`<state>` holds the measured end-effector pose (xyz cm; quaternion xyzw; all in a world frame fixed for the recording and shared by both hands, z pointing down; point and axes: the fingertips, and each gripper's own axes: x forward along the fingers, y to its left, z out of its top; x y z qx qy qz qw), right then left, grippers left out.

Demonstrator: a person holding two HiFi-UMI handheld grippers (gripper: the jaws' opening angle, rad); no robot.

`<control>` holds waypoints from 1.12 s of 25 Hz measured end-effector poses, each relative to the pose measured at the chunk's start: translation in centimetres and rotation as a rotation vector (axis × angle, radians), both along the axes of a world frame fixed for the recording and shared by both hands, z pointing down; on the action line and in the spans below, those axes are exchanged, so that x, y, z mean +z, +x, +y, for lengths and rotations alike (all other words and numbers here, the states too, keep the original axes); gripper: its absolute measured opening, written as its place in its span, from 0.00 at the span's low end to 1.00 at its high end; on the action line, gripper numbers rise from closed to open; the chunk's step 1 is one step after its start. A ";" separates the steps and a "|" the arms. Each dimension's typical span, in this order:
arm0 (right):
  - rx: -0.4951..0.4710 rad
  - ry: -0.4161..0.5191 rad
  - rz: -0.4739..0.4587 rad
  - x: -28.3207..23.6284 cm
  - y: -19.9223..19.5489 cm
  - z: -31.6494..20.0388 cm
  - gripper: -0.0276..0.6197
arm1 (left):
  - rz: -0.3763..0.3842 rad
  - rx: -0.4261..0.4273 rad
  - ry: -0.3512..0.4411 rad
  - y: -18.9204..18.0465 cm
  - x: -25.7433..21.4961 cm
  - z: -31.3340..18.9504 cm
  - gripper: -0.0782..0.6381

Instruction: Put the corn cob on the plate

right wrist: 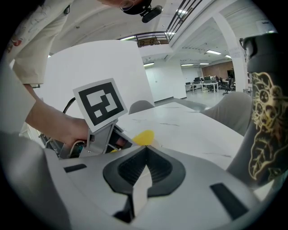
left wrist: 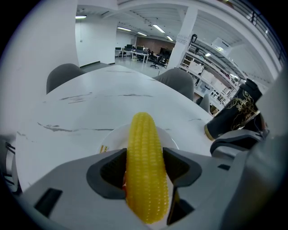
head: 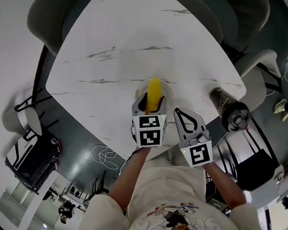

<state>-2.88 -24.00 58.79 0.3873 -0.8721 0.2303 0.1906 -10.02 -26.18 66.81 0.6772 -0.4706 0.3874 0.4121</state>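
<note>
A yellow corn cob point(left wrist: 144, 161) is clamped lengthwise between the jaws of my left gripper point(left wrist: 145, 170), tip pointing away from me. In the head view the corn cob point(head: 154, 92) hangs over a small white plate point(head: 167, 90) near the table's front edge, and my left gripper point(head: 150, 106) holds its near end. The plate point(left wrist: 113, 138) shows just beyond and below the cob. My right gripper point(head: 188, 120) sits to the right of the left one, jaws shut with nothing between them point(right wrist: 145, 165). The cob's yellow tip point(right wrist: 144, 137) peeks past them.
A dark bottle with gold patterns point(head: 229, 110) stands on the white marble table point(head: 138, 44) at the right edge, close to my right gripper. Grey chairs point(head: 48, 15) ring the table's far side. Something small and yellow-orange point(head: 137, 94) lies at the plate's left rim.
</note>
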 end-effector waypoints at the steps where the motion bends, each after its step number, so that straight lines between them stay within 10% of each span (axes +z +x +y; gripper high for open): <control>1: 0.000 -0.001 0.001 0.0 0.0 0.0 0.05 | 0.001 0.003 -0.008 0.0 0.1 0.0 0.46; 28: 0.030 0.049 -0.007 -3.1 0.0 -2.4 0.05 | 0.128 0.017 0.104 -0.1 -6.3 -0.7 0.45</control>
